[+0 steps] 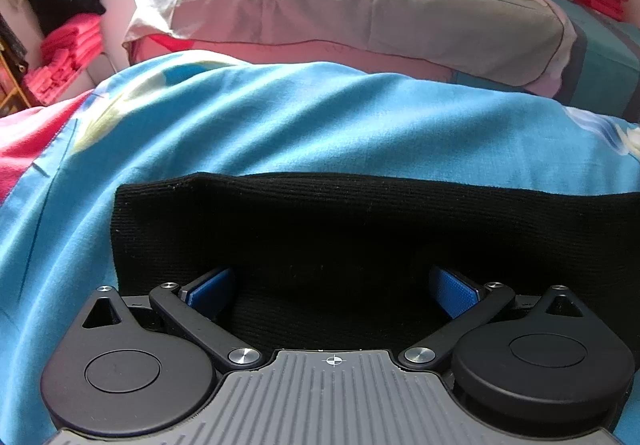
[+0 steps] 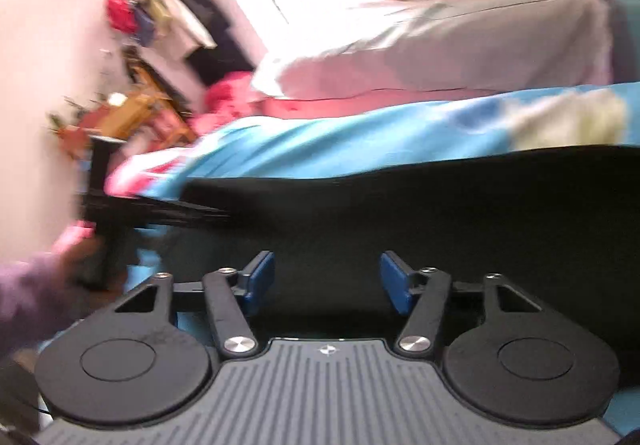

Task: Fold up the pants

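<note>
- Black pants (image 1: 360, 229) lying flat on the blue bedsheet (image 1: 280, 117).
- Left claw (image 1: 332, 289) spread wide over the pants, gripping nothing.
- Right claw (image 2: 327, 277) parted, empty (view blurred): could snag, bunching the fold.

No text, label, brand or number can be read in either view. The one sign is a small crosshair mark on each gripper's grey ribbed body.

bare blue bedsheet (image 1: 280, 117) beyond black pants (image 1: 360, 229), pillow (image 1: 360, 17) blocking far side
</note>
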The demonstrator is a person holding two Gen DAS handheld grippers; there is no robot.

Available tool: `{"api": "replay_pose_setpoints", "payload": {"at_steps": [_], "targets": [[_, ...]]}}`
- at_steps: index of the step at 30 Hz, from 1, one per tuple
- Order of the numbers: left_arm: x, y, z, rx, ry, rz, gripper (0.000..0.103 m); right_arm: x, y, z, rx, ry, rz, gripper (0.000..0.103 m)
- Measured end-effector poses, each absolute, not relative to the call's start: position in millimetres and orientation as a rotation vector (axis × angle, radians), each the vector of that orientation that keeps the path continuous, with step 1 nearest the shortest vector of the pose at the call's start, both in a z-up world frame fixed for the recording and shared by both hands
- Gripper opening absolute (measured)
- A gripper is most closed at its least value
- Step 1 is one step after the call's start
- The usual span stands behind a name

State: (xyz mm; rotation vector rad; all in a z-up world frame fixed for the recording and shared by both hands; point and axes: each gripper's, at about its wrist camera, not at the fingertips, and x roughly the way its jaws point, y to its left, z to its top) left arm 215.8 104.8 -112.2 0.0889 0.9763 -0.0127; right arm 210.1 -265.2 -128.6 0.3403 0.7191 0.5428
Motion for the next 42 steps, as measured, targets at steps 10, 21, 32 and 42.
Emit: {"api": "replay_pose_setpoints", "payload": {"at_steps": [10, 21, 32, 42], "targets": [[214.7, 102.1, -113.3, 0.098, 0.969, 0.002, 0.103, 190.1, -408.9, -115.3, 0.589, 0.510, -0.086, 0.033], [217.6, 98.7, -113.0, 0.104, 0.982, 0.030, 0.103, 175.5, -463.8, -124.8, 0.552, 0.597, -0.004, 0.001], [192.0, 63.1, -72.7, 0.123, 0.922, 0.030, 0.103, 156.3, -398.1, -78.7, 0.344, 0.561, 0.020, 0.035], [205.0, 30.8, -115.3, 0.106, 0.995, -0.042, 0.103, 237.9, -250.9, -115.6, 0.197, 0.753, 0.500, 0.014]]}}
